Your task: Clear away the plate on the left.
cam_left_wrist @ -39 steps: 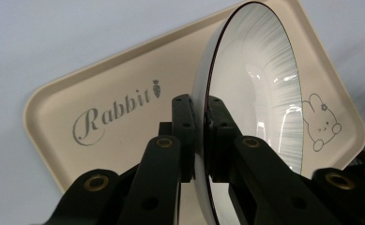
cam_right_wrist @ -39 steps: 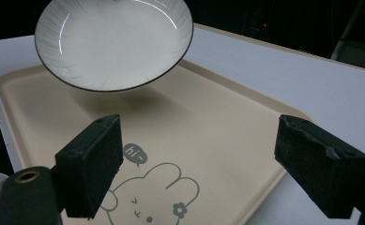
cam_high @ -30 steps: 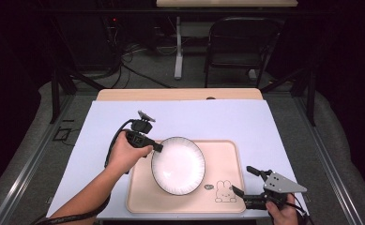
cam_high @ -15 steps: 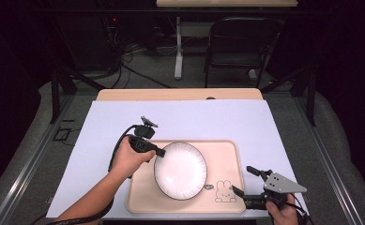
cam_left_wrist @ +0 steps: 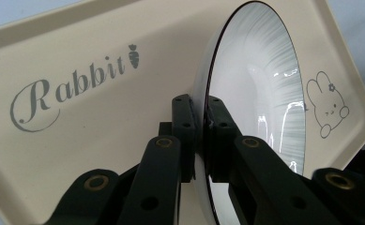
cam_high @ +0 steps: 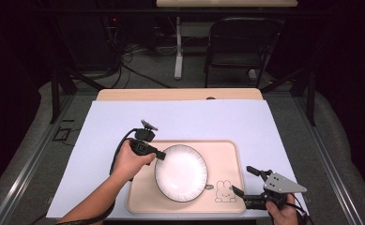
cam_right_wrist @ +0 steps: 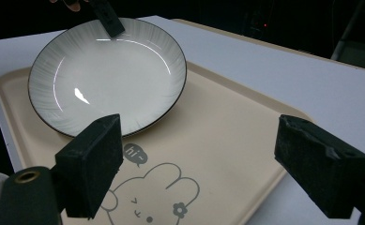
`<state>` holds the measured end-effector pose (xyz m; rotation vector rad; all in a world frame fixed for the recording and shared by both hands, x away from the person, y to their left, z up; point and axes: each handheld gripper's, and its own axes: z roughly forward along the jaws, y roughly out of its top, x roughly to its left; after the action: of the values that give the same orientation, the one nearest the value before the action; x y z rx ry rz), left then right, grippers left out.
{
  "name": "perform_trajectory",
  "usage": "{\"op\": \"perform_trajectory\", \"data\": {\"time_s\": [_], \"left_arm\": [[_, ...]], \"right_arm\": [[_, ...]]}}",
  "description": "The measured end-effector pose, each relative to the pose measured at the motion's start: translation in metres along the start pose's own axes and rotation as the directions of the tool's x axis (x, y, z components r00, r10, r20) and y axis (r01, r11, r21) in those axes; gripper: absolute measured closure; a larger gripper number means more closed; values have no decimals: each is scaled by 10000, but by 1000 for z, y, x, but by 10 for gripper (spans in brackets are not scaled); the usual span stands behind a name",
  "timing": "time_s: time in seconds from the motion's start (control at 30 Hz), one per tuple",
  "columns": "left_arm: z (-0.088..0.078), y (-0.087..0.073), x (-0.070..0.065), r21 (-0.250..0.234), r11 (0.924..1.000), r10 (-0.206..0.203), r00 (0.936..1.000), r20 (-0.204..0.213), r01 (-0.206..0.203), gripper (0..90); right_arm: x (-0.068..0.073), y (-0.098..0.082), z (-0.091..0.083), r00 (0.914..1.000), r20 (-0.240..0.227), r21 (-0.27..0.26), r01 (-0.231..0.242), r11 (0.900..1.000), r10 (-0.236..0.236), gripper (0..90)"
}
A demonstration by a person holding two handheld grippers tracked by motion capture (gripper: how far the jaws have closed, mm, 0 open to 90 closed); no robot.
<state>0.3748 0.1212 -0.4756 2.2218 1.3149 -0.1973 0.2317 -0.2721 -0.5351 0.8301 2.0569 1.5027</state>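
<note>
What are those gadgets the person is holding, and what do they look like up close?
They are hand-held black two-jaw grippers. The left gripper has a black cable looping from it and a small grey plate on top. The right gripper carries a larger grey three-cornered plate. Up close, the linkage arms show brass-coloured pivot pins, and the fingertips are blocky black foam-like pads. Both forearms are bare, with no sleeves in view.

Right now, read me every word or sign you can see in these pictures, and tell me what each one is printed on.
"Rabbit", in grey script with a small carrot after it: on the tray, seen in the left gripper view.
"hi~", inside a speech bubble above the rabbit drawing: on the same tray, in the right gripper view.
The plate bears no text, and nothing else readable shows.
</note>
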Motion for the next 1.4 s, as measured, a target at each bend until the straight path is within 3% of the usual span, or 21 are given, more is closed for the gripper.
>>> {"op": "perform_trajectory", "data": {"time_s": [0.33, 0.5, 0.7, 1.03, 1.13, 1.4], "left_arm": [[6, -8, 6, -54, 9999, -89, 9990, -435, 86, 857], [10, -13, 15, -99, 9994, -324, 9992, -234, 322, 853], [19, -21, 23, -28, 9981, -618, 9976, -318, 617, 836], [31, -32, 33, 15, 9970, -771, 9957, -522, 773, 805], [32, -34, 34, -122, 9970, -773, 9959, -460, 768, 803], [32, -36, 29, -211, 9989, -442, 9955, -839, 426, 785]], "right_arm": [[0, 0, 0, 10000, 7, 3, 3, 10000, -3, 148], [0, 0, 0, 10000, 5, 8, 7, 10000, -7, 148], [0, 0, 0, 10000, 5, 10, 6, 10000, -6, 148], [0, 0, 1, 10000, 4, 22, 4, 10000, -4, 148], [0, 0, 1, 10000, 4, 23, -3, 10000, 3, 148], [0, 0, 1, 10000, 1, 39, -22, 10000, 22, 148]]}}
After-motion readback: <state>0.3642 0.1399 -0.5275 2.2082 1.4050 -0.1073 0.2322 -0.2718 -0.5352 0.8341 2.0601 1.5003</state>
